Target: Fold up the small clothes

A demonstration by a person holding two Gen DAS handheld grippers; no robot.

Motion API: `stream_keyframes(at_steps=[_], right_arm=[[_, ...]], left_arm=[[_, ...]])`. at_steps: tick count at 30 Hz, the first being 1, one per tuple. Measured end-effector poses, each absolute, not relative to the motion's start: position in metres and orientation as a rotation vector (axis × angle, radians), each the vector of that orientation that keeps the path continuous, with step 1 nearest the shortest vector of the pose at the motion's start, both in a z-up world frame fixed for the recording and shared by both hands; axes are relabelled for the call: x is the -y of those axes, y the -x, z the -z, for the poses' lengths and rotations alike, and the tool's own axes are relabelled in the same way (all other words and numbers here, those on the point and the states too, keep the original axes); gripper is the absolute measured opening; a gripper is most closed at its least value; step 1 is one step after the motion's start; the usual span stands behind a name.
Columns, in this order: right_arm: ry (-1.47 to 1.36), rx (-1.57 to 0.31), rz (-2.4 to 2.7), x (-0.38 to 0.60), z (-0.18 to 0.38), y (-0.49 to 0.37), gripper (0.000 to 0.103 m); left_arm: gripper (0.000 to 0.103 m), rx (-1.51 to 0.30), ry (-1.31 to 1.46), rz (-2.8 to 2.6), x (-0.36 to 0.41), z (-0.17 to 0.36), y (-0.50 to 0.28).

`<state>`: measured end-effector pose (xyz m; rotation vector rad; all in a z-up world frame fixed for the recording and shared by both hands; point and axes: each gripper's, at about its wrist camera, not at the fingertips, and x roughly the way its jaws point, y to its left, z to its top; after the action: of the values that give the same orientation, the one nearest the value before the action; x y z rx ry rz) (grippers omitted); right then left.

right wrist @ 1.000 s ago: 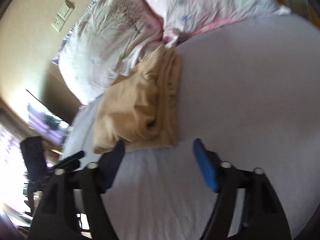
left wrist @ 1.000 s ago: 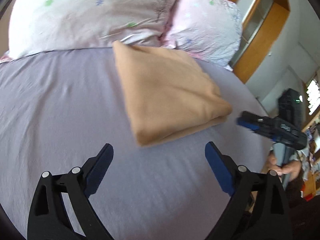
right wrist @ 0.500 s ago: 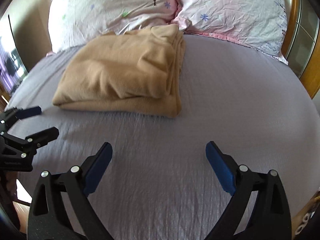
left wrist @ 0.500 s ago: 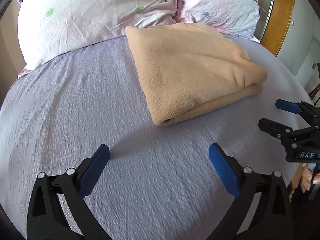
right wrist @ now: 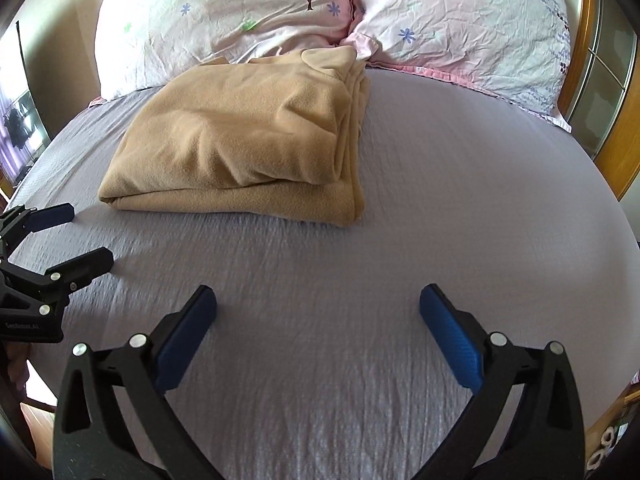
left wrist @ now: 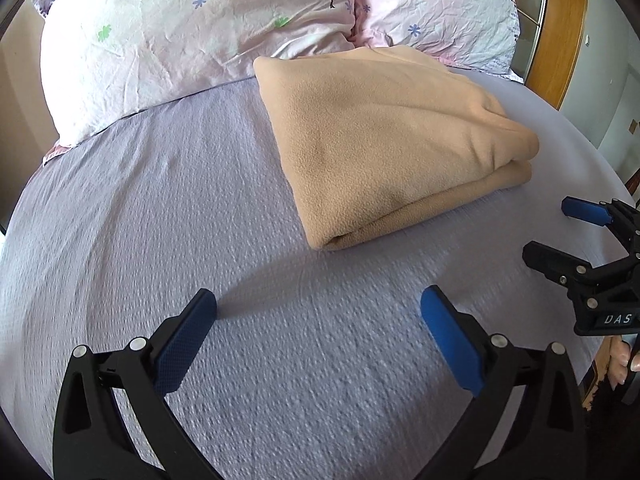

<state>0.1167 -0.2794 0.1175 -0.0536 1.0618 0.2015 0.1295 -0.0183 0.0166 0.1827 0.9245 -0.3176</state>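
Both views have been levelled and steadied since 1 s ago, when the right wrist view was rolled hard over; the grippers have been drawn back from the fleece.

Tan folded fleece [left wrist: 384, 140] is seen upper centre-right of the left wrist frame, upper centre-left in the right wrist view, lying on the lilac bedsheet [left wrist: 160, 208] with its far edge against the floral pillows [left wrist: 192, 32]. It looks already folded into a thick stack, so the pulled-back pose is judged a pause after the fold, w/ nothing gripped.

Left gripper [left wrist: 318, 312]: released, jaws wide apart, low over bare sheet at frame bottom. Right gripper [right wrist: 318, 312]: likewise released, empty; it also shows at right edge of the left wrist frame.

Writing: "DAS" is read on the right gripper's body there. A label on the left gripper, lower left of the right wrist view, is too small to be read reliably.
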Motion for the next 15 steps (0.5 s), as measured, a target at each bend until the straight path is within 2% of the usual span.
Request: stream_keyframes(at_steps=[15], right_arm=[[0.051, -1.062, -0.194, 0.2774, -0.1179, -0.1153, 0.101]], left_arm=[[0.102, -0.925, -0.182, 0.316, 0.0184, -0.0163, -0.1292]])
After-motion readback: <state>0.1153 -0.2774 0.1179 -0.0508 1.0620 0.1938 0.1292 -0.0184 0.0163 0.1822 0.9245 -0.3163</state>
